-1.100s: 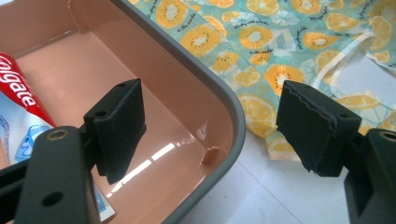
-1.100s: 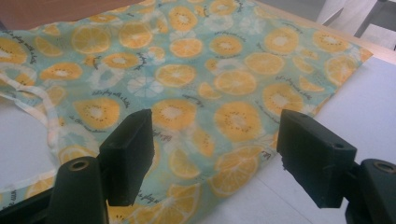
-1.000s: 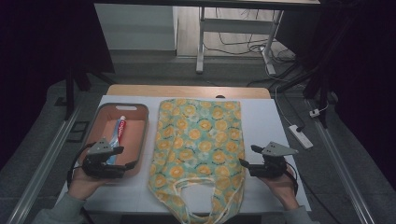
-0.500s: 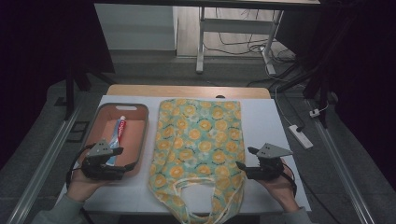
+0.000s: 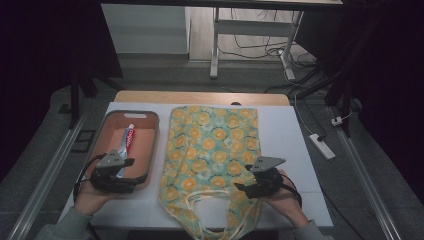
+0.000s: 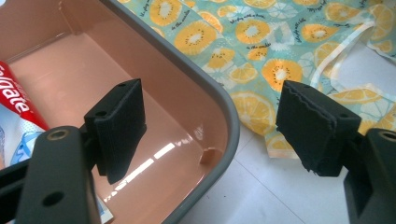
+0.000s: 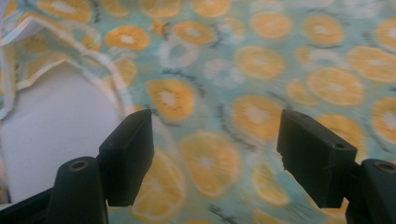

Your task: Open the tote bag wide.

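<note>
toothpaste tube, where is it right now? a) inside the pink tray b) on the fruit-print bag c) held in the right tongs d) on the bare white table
a: the toothpaste tube lies flat inside the pink tray, left of the fruit-print bag; the left tongs hang open over the tray's near end and the right tongs are open over the bag, neither holding anything.

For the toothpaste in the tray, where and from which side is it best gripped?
Probably mid-body, from straight above. The toothpaste lies flat on the tray floor, lengthwise front to back, with bare floor on its right. The walls block a sideways approach, so the jaws should drop in across its narrow width. The left gripper, open at the tray's near end, is the closer one.
</note>
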`<move>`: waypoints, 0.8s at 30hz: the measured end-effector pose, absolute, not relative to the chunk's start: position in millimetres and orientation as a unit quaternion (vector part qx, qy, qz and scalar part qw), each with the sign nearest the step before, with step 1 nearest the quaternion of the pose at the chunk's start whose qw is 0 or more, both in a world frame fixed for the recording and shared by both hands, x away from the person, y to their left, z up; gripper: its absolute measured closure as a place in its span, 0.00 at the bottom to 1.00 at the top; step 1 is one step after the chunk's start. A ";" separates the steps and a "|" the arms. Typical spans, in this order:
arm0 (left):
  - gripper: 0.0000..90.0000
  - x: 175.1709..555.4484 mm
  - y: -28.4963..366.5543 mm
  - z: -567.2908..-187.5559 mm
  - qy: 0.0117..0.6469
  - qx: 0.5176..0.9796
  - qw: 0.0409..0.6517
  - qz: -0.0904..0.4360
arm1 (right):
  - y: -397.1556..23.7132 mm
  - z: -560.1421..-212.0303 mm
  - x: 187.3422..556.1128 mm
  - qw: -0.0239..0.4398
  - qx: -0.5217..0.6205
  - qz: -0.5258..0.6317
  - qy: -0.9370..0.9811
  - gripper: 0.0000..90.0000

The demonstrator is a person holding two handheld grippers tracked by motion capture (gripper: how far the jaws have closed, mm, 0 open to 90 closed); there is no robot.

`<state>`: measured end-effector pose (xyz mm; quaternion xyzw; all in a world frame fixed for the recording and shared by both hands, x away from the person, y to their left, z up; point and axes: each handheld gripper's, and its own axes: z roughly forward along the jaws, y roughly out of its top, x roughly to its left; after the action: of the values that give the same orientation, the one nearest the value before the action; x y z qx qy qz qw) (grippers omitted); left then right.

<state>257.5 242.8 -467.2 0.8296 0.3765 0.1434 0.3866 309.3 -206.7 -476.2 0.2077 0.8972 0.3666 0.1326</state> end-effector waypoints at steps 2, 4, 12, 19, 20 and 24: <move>0.26 257.0 241.6 -467.0 0.374 0.831 0.386 0.144 | -198.2 -479.4 308.3 0.123 0.199 0.355 0.905 0.30; 0.27 256.2 239.3 -466.8 0.370 0.833 0.386 0.143 | -191.1 -483.4 308.1 0.117 0.193 0.343 0.912 0.31; 0.27 254.8 232.3 -466.2 0.358 0.840 0.384 0.140 | -172.2 -500.1 311.6 0.085 0.176 0.301 0.933 0.41; 0.27 254.3 230.2 -466.5 0.353 0.843 0.382 0.139 | -171.5 -503.7 315.2 0.043 0.175 0.284 0.942 0.83; 0.27 254.1 230.0 -466.3 0.352 0.843 0.383 0.139 | -171.2 -504.0 314.8 0.050 0.172 0.279 0.944 0.90; 0.28 251.3 226.2 -464.2 0.344 0.844 0.386 0.140 | -170.7 -498.9 313.2 0.058 0.163 0.282 0.944 0.98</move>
<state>251.3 226.2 -464.2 0.8444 0.3443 0.1397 0.3860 313.2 -170.7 -498.9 0.1632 0.9438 0.2815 0.0581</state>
